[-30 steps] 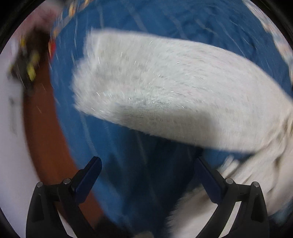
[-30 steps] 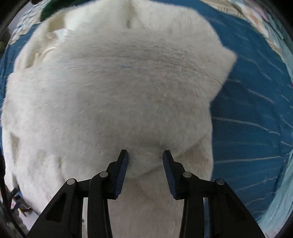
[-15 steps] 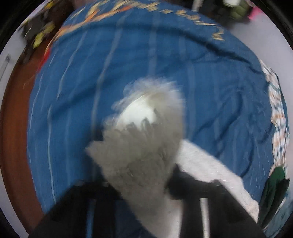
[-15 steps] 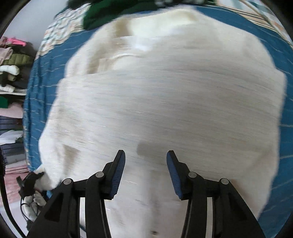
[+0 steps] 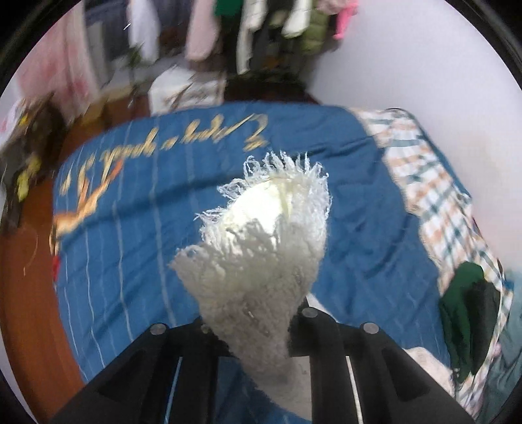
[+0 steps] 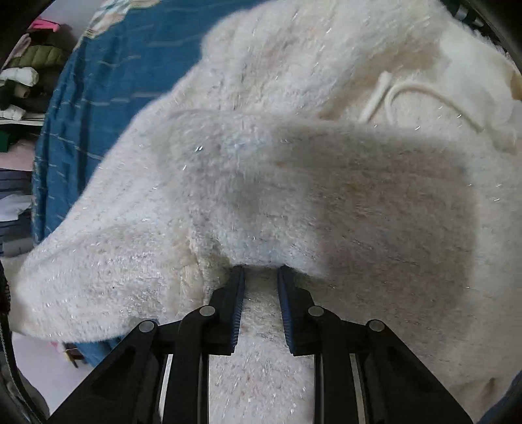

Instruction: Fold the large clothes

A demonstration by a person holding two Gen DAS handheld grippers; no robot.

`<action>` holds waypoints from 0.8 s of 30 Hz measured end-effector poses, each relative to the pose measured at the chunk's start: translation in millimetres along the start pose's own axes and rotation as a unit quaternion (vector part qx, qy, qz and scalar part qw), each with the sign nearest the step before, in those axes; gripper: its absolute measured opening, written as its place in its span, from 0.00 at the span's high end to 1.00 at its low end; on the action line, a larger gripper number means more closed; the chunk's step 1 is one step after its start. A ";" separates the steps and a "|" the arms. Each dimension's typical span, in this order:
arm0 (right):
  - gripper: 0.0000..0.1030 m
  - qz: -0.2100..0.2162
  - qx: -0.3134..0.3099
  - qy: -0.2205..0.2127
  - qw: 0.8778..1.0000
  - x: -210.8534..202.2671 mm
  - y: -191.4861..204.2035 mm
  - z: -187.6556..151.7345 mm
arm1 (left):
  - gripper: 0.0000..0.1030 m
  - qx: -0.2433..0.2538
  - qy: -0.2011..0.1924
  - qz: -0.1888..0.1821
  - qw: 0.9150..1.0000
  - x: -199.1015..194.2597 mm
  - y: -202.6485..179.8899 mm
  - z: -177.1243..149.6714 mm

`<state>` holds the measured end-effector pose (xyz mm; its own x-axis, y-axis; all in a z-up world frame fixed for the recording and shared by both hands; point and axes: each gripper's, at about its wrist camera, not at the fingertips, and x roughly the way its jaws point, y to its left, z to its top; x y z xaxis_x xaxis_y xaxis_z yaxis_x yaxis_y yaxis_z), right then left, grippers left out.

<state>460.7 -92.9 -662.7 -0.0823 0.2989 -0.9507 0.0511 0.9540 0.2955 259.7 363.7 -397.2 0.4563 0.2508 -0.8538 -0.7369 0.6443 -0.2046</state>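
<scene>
A fluffy white garment (image 6: 293, 182) lies spread over the blue bedspread (image 5: 146, 221). In the left wrist view my left gripper (image 5: 256, 314) is shut on the garment's shaggy sleeve end (image 5: 261, 234), which stands up above the bed and hides the fingertips. My right gripper (image 6: 261, 272) points down onto the garment's body. Its jaws are closing, and a folded edge of the fabric lies over the blue pads (image 6: 239, 293). A gap still shows between them. A white drawstring (image 6: 394, 94) rests on the garment at the upper right.
A plaid sheet (image 5: 437, 195) and a dark green garment (image 5: 463, 313) lie at the bed's right side. Hanging clothes (image 5: 261, 29) and boxes line the far end. Wooden floor (image 5: 26, 310) runs along the left. Folded clothes on shelves (image 6: 19, 75) stand beyond the bed.
The left gripper went from wide open to shut on the sleeve end and raised it, tilting up toward the room. The right gripper slid across the garment and its jaws narrowed.
</scene>
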 end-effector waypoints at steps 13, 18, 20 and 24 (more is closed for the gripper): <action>0.20 -0.156 0.108 -0.089 0.978 -88.6 -86.5 -53.6 | 0.91 0.289 -0.081 -0.059 0.952 -75.8 -182.2 -57.7; 0.20 -0.117 0.170 -0.108 0.972 -112.6 -135.8 -72.0 | 0.91 0.371 -0.035 -0.138 0.918 -84.7 -278.1 -137.0; 0.20 -0.116 0.188 -0.116 0.968 -126.0 -164.6 -82.7 | 0.91 0.407 -0.010 -0.164 0.899 -83.5 -314.5 -183.3; 0.20 -0.134 0.223 -0.122 0.958 -149.4 -241.3 -108.2 | 0.91 0.462 0.054 -0.197 0.863 -73.5 -375.4 -284.1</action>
<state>353.0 -365.1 -581.8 0.0806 -0.0211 -0.9965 0.4858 0.8738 0.0208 361.1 -101.9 -393.6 0.4941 -0.1559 -0.8553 0.1991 0.9779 -0.0632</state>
